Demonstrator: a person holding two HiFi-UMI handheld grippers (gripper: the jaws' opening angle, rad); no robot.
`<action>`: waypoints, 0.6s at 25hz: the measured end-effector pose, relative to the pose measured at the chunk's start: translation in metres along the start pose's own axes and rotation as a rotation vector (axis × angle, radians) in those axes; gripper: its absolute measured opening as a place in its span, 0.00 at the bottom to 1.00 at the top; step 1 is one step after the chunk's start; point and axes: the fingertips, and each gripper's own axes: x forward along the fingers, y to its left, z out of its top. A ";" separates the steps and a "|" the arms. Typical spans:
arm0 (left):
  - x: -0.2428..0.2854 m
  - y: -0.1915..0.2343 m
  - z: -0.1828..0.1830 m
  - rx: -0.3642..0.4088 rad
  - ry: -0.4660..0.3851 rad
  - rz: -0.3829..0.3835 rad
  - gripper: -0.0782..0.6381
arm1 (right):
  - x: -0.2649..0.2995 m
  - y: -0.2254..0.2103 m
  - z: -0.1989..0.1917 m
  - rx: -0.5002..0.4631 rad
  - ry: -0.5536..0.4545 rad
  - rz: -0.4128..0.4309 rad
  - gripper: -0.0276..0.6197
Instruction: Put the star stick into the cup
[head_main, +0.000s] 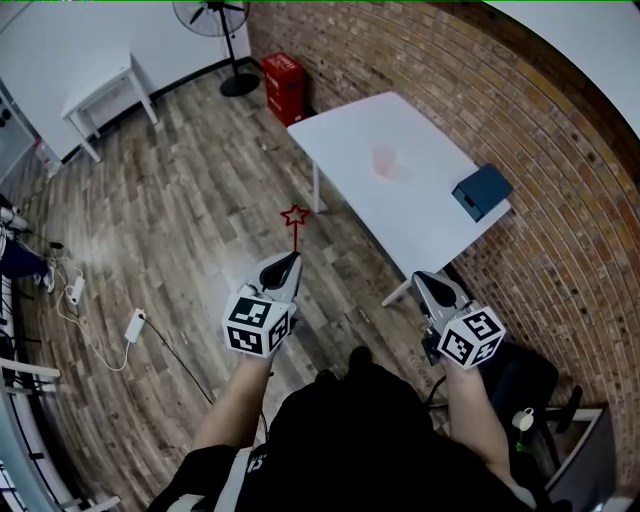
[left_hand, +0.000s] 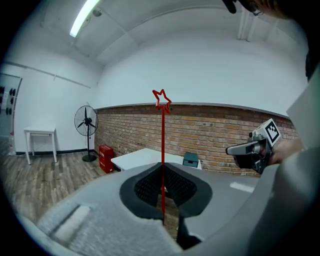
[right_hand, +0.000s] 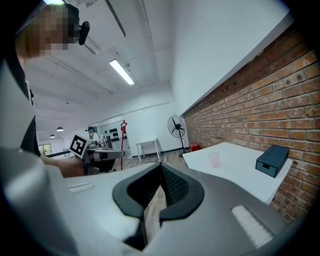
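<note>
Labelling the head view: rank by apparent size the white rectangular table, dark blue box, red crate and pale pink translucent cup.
1. white table
2. red crate and dark blue box: too alike to rank
3. pink cup

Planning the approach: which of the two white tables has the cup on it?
The large table by the brick wall, nearest you; the pink cup stands on it with a blue box.

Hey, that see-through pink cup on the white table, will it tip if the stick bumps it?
Probably light: the translucent pink cup looks thin-walled, so a nudge could slide or tip it on the smooth white table. The long red star stick held in the left gripper might topple it by leaning on the rim.
</note>
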 end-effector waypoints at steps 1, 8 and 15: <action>0.002 0.003 0.001 0.000 0.000 0.003 0.12 | 0.005 -0.003 0.000 0.004 0.001 0.003 0.04; 0.018 0.029 -0.001 -0.018 0.015 0.036 0.12 | 0.045 -0.026 0.003 0.031 0.016 0.027 0.04; 0.059 0.063 0.004 -0.024 0.032 0.067 0.12 | 0.101 -0.055 0.012 0.043 0.026 0.075 0.04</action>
